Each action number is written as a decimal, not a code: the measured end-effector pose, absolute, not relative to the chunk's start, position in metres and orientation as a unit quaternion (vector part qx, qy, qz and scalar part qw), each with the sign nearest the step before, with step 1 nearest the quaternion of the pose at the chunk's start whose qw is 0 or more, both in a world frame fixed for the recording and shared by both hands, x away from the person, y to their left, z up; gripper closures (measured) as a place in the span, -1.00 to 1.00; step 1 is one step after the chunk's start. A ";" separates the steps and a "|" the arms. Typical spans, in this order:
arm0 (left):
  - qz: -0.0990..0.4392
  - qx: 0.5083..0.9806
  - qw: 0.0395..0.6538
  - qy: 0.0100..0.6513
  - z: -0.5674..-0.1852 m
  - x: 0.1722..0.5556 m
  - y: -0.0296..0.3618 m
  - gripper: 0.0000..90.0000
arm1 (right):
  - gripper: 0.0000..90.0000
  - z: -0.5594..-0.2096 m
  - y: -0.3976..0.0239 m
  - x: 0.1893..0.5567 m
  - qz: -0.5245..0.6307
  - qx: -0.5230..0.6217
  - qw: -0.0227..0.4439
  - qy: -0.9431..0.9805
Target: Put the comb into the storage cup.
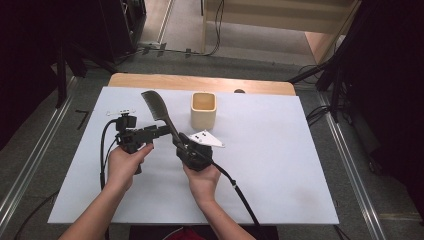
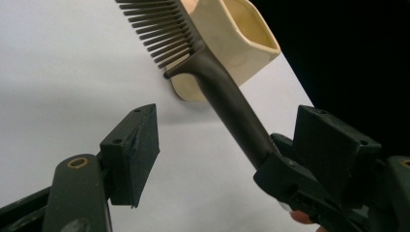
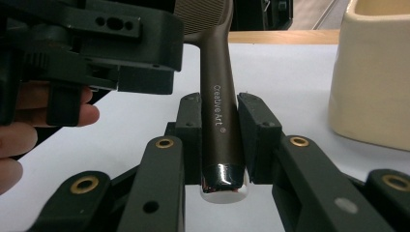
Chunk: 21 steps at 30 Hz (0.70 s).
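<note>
At the left, the left gripper [image 1: 161, 131] stands with jaws apart around the handle of the one comb [image 1: 154, 106], not pressing it. The right gripper [image 1: 183, 145] clamps that handle's end; stiff, light, smooth plastic, best held mid-handle. Just beyond stands one cream cup [image 1: 203, 110].
</note>
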<state>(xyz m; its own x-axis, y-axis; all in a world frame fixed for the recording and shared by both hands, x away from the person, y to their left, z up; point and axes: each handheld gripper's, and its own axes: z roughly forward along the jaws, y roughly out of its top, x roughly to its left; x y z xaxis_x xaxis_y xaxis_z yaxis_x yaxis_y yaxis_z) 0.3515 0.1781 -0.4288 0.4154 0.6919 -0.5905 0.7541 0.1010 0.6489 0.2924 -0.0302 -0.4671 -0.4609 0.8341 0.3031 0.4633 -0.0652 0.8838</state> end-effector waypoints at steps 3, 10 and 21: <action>-0.043 0.661 0.514 0.545 -0.429 0.353 0.177 -0.42 | 0.56 -0.468 -0.029 0.292 0.542 0.490 0.170 0.661; -0.034 0.650 0.517 0.556 -0.430 0.355 0.172 -0.32 | 0.56 -0.468 -0.026 0.290 0.548 0.487 0.171 0.658; -0.039 0.638 0.516 0.571 -0.434 0.361 0.162 -0.20 | 0.56 -0.467 -0.027 0.288 0.561 0.488 0.170 0.647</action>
<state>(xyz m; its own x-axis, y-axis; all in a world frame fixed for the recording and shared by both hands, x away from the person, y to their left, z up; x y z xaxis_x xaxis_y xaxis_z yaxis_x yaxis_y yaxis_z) 0.3607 0.1620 -0.4337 0.3457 0.6878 -0.6383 0.7682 0.1832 0.6135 0.2879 -0.0270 -0.4668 -0.4655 0.8220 0.3280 0.4413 -0.1058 0.8911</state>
